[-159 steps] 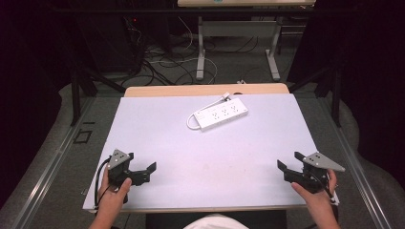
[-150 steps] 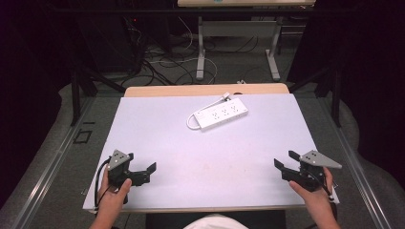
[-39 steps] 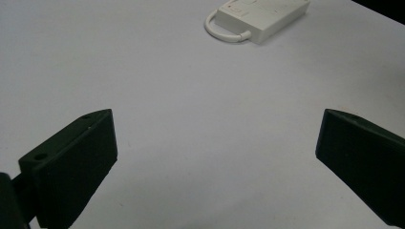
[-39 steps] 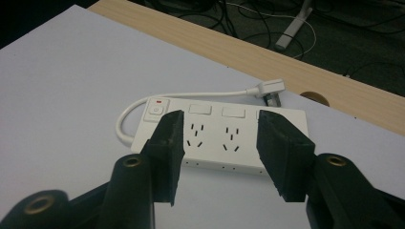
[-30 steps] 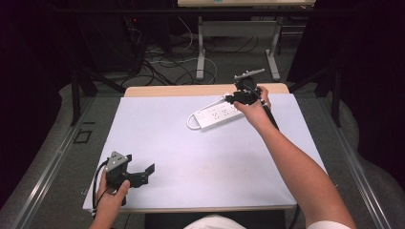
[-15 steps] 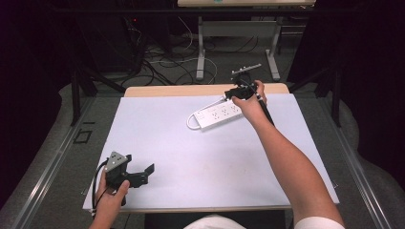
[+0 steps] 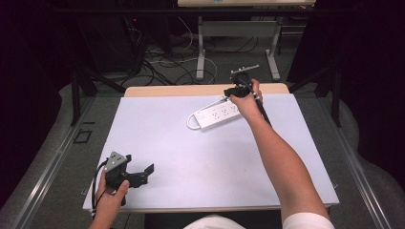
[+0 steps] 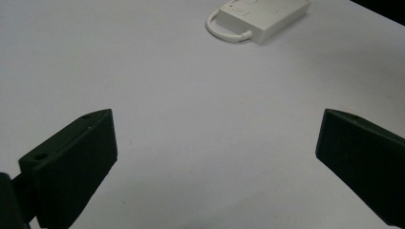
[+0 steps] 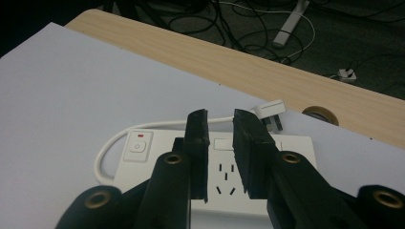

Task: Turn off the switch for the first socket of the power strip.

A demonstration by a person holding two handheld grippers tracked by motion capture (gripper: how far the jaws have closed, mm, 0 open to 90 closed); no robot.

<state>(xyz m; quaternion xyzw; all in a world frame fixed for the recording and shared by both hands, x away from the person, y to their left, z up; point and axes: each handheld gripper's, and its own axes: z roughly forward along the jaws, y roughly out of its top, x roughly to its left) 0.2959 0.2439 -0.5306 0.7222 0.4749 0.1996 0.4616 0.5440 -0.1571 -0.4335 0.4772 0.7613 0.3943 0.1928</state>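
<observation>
Right tongs [image 9: 220,143] hover over the power strip [image 9: 215,176], jaws just narrowing, nothing gripped, lining up; left tongs [image 8: 215,157] released, parked on the desk [image 7: 200,157].

Dark room, cable-strewn floor [image 7: 167,62] behind table [image 7: 191,157]

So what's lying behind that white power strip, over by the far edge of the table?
Behind the power strip its white cord loops round to a plug lying on the white mat. The right gripper, jaws nearly closed, covers part of the cord.
</observation>
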